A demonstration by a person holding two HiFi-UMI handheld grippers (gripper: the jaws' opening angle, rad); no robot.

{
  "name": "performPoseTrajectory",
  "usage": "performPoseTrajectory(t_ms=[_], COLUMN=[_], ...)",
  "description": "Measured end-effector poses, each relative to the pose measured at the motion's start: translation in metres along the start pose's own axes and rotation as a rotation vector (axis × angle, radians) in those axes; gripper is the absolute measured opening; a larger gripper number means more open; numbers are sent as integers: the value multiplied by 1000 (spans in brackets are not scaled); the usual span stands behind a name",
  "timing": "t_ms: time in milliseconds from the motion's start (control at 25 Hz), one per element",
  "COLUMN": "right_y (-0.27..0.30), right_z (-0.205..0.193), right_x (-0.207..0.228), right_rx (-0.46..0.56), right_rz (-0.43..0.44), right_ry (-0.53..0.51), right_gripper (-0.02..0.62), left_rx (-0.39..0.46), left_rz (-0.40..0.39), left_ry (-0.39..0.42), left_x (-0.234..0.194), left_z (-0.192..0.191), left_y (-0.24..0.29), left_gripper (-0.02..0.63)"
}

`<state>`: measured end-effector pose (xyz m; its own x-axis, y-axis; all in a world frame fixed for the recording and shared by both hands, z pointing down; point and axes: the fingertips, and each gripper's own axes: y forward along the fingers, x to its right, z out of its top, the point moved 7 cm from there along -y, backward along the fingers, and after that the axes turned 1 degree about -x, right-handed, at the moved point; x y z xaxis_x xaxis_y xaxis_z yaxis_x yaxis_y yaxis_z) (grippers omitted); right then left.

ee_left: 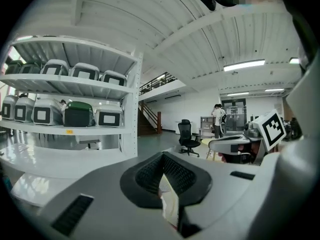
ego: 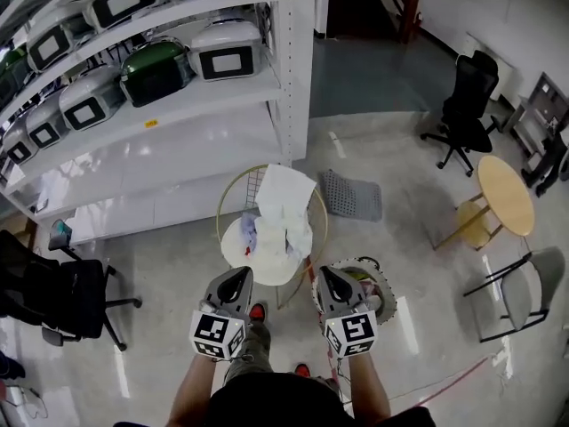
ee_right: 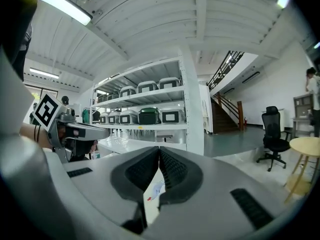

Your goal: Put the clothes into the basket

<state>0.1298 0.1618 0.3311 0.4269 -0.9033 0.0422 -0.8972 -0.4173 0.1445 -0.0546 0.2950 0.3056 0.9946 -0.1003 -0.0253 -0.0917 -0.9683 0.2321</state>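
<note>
Presently your left tongs [ego: 233, 283] and right tongs [ego: 332, 281] are both closed and empty, near the basket [ego: 220, 205] draped with white clothes [ego: 284, 207]; the grey cloth [ego: 351, 196] on the floor [ego: 409, 265] beside it looks light, limp and unbreakable, so pinch a raised fold at its edge.

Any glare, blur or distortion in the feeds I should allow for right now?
Head view: sharp, evenly lit, but glare on the glossy shelf, and the white clothes in the basket look washed out. Left gripper view: heavy fisheye bending, dark corners. Right gripper view: same fisheye, ceiling light flaring top left.
</note>
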Motion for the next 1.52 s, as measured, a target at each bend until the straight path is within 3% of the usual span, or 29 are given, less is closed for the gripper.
performPoseTrajectory(t_ms=[440,840,1280,1520], right_y=[133,208,251,284], right_z=[22,6,-34,-68], right_x=[0,13,62,101], right_rx=[-53,-103,-177,-226], right_rz=[-120,-201,-220,-148], right_ry=[16,56,40,16], right_gripper=[26,26,26,26], left_rx=[-32,-54,-104,-154], left_rz=[-152,-246,-292,-242], left_ry=[-2,-17,-50,-88], left_x=[-129,-193,-211,-208], left_z=[22,15,-14,-43], left_y=[98,160,229,269], left_gripper=[0,0,1,0])
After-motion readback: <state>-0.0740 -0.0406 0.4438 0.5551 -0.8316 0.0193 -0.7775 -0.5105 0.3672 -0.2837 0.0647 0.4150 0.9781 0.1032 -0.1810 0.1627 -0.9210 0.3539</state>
